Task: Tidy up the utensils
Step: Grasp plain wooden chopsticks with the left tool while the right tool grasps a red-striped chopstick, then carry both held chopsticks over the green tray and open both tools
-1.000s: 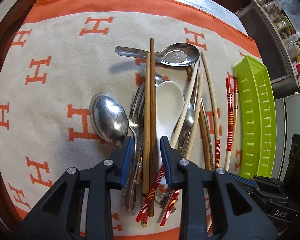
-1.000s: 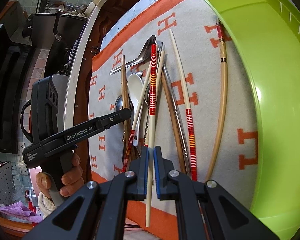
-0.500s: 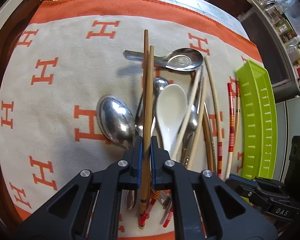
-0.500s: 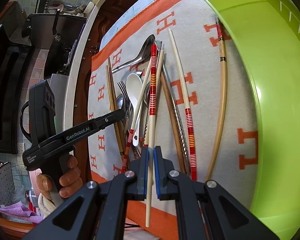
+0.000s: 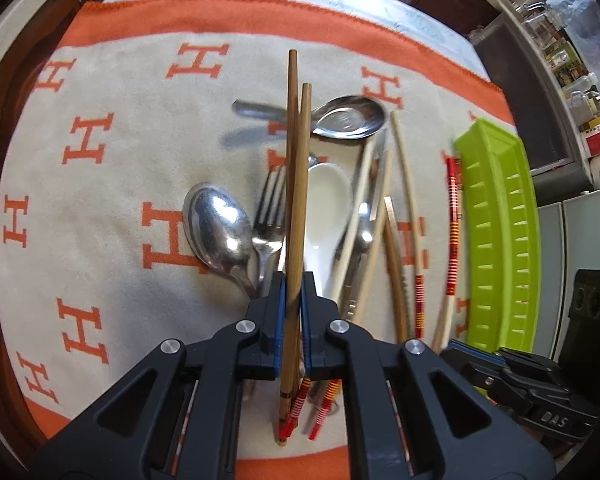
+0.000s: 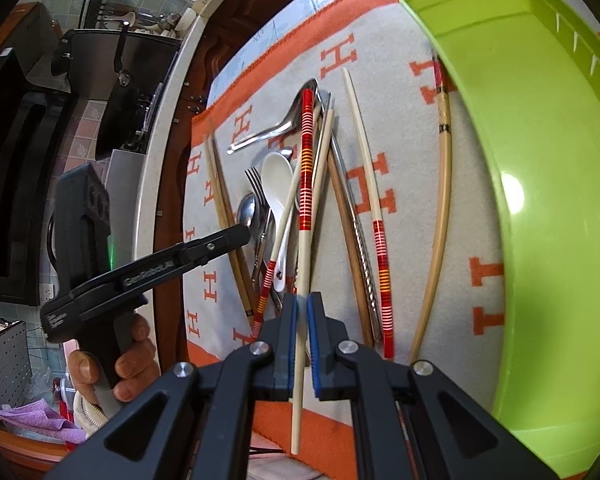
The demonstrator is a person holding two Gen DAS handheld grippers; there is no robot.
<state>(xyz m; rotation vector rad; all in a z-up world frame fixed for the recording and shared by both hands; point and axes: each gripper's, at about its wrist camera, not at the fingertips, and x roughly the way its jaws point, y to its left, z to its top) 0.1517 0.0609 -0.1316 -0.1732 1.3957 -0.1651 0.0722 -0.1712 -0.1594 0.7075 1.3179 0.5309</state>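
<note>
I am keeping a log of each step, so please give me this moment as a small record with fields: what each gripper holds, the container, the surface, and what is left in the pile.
left gripper: shut on a pair of brown wooden chopsticks
right gripper: shut on a cream chopstick with red stripes
container: green tray, nothing visible inside
surface: cream cloth with orange H pattern
left in pile: metal spoons, fork, white ceramic spoon, more chopsticks
</note>
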